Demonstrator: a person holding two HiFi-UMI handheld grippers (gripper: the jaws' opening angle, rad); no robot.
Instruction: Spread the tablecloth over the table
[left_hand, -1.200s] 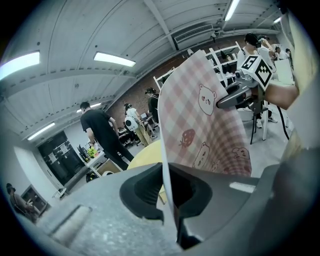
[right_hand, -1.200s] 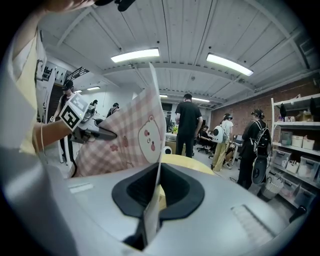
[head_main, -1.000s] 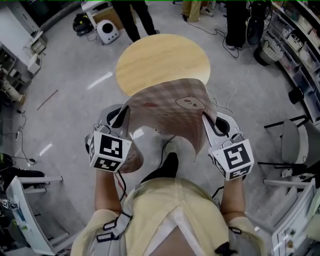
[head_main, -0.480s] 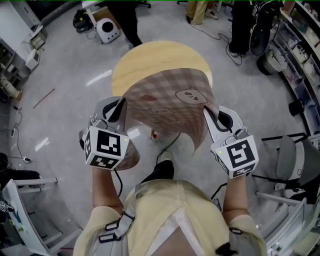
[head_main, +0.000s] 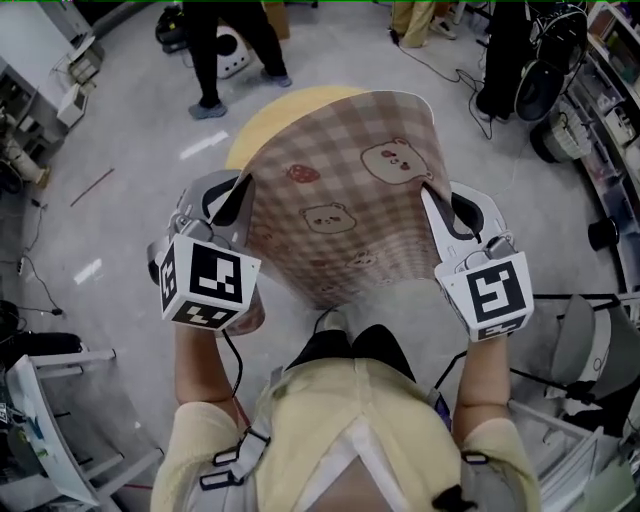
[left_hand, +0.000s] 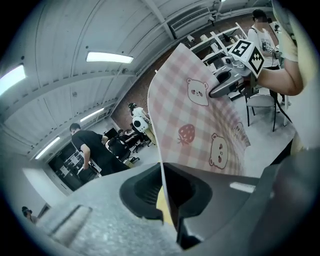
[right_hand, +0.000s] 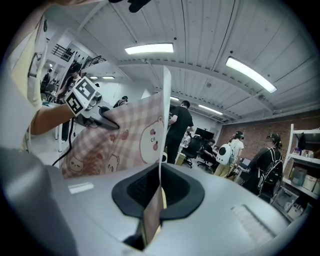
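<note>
A pink checked tablecloth (head_main: 345, 190) with bears and strawberries hangs stretched between my two grippers, lifted up in front of me. It covers most of the round wooden table (head_main: 262, 122), of which only the left part shows. My left gripper (head_main: 247, 190) is shut on the cloth's left edge (left_hand: 163, 175). My right gripper (head_main: 428, 195) is shut on the right edge (right_hand: 160, 175). In the left gripper view the right gripper (left_hand: 220, 87) shows across the cloth; in the right gripper view the left gripper (right_hand: 107, 121) shows likewise.
A person in black (head_main: 225, 45) stands beyond the table, next to a white device (head_main: 235, 55) on the floor. Shelves and cables line the right side (head_main: 600, 110). A grey chair (head_main: 585, 330) stands at my right, white frames (head_main: 50, 400) at my lower left.
Both grippers have moved forward and up with the cloth. The cloth, which sagged in a curl before, now stands spread and raised over the table, hiding most of it.
</note>
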